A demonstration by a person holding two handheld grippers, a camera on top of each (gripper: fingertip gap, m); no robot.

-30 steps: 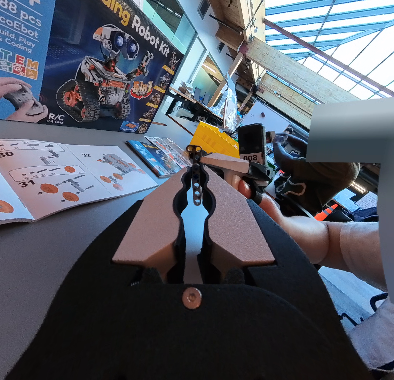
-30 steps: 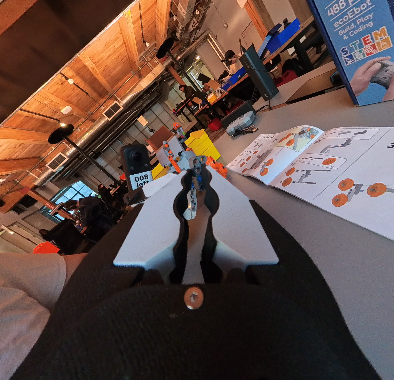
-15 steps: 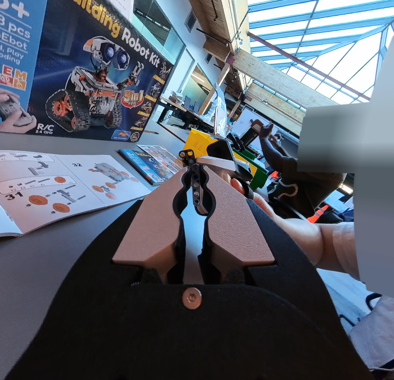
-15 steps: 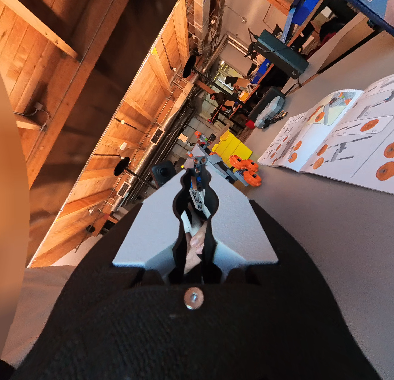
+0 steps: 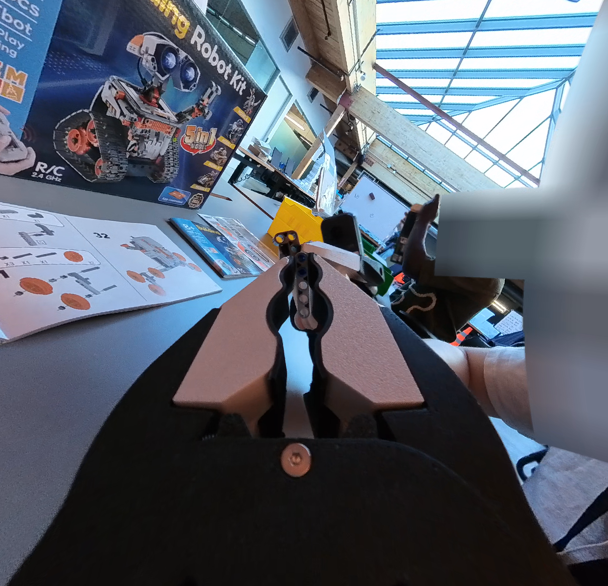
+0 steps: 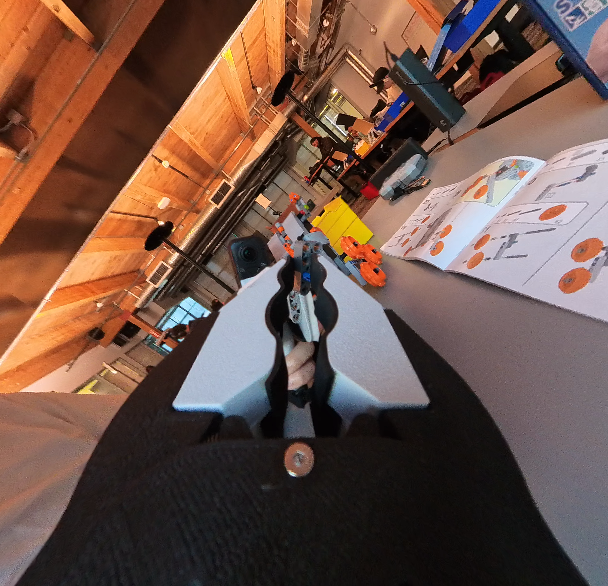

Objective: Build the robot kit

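Two grippers meet over the bench (image 5: 82, 372), and each is clamped on a part of the same small assembly. Your left gripper (image 5: 300, 274) has its tan fingers (image 5: 250, 333) closed on a dark beam with a row of holes (image 5: 302, 290), which stands nearly upright between them, its two-hole top poking out above the tips. Just beyond it, the pale fingers of your right gripper (image 5: 332, 256) come in from the right, touching or nearly touching that beam (the exact contact is hidden).

From the right wrist view, your right gripper (image 6: 304, 274) is closed on a grey beam (image 6: 304, 307) with a blue pin (image 6: 306, 276) in it; below the beam, a hand (image 6: 299, 363) shows through the gap between the white fingers (image 6: 362, 339). The left gripper's camera (image 6: 250, 256) sits just past the tips on the left.

On the bench beyond, a half-built model with orange wheels (image 6: 362, 257) rests beside a yellow bin (image 6: 342, 224). An open instruction booklet (image 5: 98, 267) lies flat to the left of your left gripper, a smaller closed booklet (image 5: 223, 244) sits near it, and the big blue kit box (image 5: 131, 86) stands upright behind both.
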